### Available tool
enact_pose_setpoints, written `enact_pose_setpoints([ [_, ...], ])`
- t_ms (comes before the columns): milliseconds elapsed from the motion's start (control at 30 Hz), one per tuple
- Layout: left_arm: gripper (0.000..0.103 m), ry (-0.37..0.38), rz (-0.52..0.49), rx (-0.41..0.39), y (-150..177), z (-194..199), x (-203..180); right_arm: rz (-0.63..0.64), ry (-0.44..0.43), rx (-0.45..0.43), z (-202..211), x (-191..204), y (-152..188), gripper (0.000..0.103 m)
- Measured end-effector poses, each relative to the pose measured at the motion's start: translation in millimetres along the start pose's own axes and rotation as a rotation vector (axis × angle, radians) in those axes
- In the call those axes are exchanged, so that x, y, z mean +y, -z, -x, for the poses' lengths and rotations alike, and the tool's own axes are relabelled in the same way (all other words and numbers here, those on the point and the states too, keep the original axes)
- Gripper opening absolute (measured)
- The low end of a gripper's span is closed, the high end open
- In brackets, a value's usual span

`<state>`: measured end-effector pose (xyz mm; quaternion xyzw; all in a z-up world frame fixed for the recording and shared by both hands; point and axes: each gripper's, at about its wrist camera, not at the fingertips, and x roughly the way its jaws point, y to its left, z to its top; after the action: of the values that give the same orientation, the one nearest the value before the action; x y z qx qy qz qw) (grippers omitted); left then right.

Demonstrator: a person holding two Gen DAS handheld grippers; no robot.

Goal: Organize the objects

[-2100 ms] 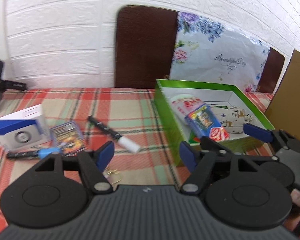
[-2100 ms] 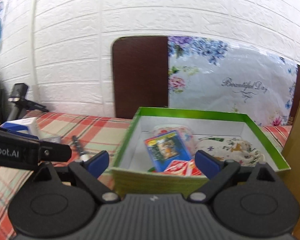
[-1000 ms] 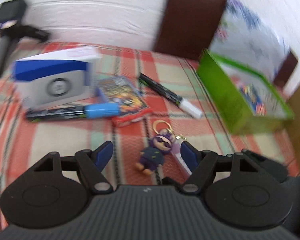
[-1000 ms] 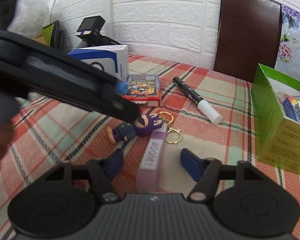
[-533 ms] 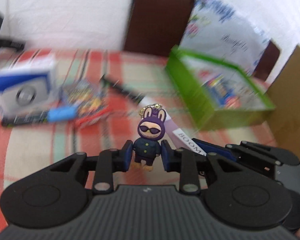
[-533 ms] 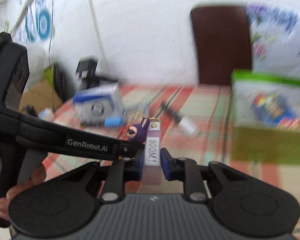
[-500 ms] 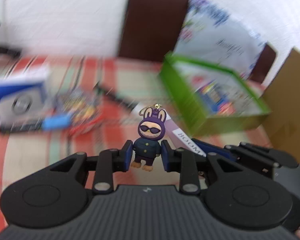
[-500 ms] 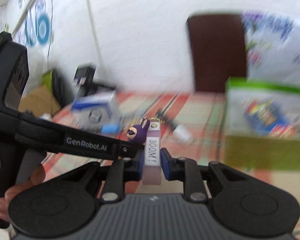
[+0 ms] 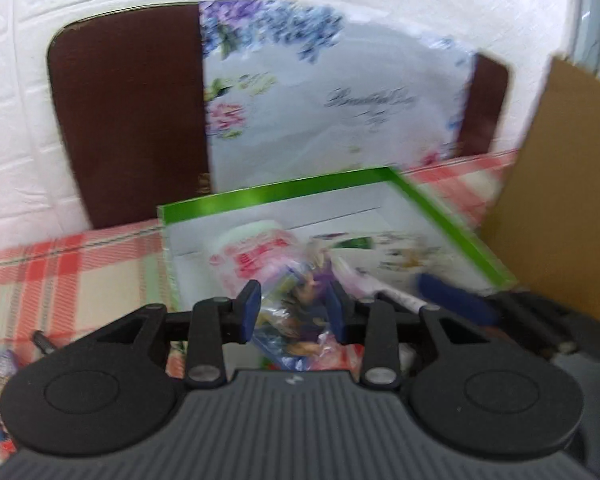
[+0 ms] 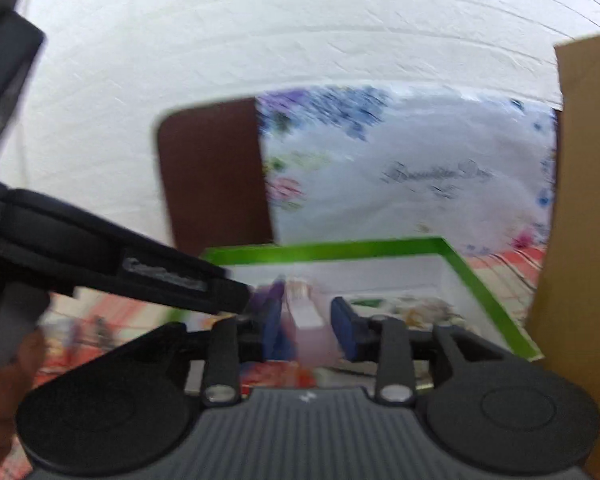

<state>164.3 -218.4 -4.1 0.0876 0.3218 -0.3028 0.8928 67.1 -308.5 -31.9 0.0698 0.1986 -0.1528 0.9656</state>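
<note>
Both my grippers level, side by side.
My left gripper (image 9: 294,316) and right gripper (image 10: 308,330) have fingers parted somewhat.

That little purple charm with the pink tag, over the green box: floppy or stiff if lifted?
Probably floppy at the link: the purple figure lies inside the left gripper, the pink tag inside the right gripper. Likely light, being small beside the green box. Blur hides the rest.

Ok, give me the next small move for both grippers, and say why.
Probably lift both straight up, clear of the green box. The left gripper and right gripper hang over its inside with fingers apart, and the blurred keychain between them looks released.
</note>
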Motion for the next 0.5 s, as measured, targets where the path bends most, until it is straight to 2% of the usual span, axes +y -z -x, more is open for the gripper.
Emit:
enact_pose_setpoints([
  [67, 0.039, 0.019, 0.031, 0.012, 6.5, 2.8, 5.9, -0.048, -0.011, -0.011, 2.9, -11.6, 2.8, 0.032],
  [100, 0.043, 0.029, 0.037, 0.013, 11.3, 6.6, 9.5, -0.059, -0.01, -0.02, 6.4, -12.8, 5.4, 0.034],
  [133, 0.047, 0.019, 0.036, 0.013, 16.6, 10.9, 12.0, -0.066, -0.006, -0.022, 8.1, -14.5, 9.2, 0.035],
  [267, 0.049, 0.001, 0.048, 0.012, 39.9, 35.3, 25.6, -0.111, -0.045, -0.018, 21.8, -14.4, 21.3, 0.035],
  [400, 0.067, -0.015, 0.091, 0.018, 71.5, 61.5, 50.0, -0.071, -0.112, -0.012, 43.1, 3.3, 29.0, 0.036],
  [500, 0.069, -0.07, 0.108, 0.016, 97.1, 80.6, 70.8, -0.013, -0.177, 0.008, 53.5, 29.0, 33.8, 0.038],
])
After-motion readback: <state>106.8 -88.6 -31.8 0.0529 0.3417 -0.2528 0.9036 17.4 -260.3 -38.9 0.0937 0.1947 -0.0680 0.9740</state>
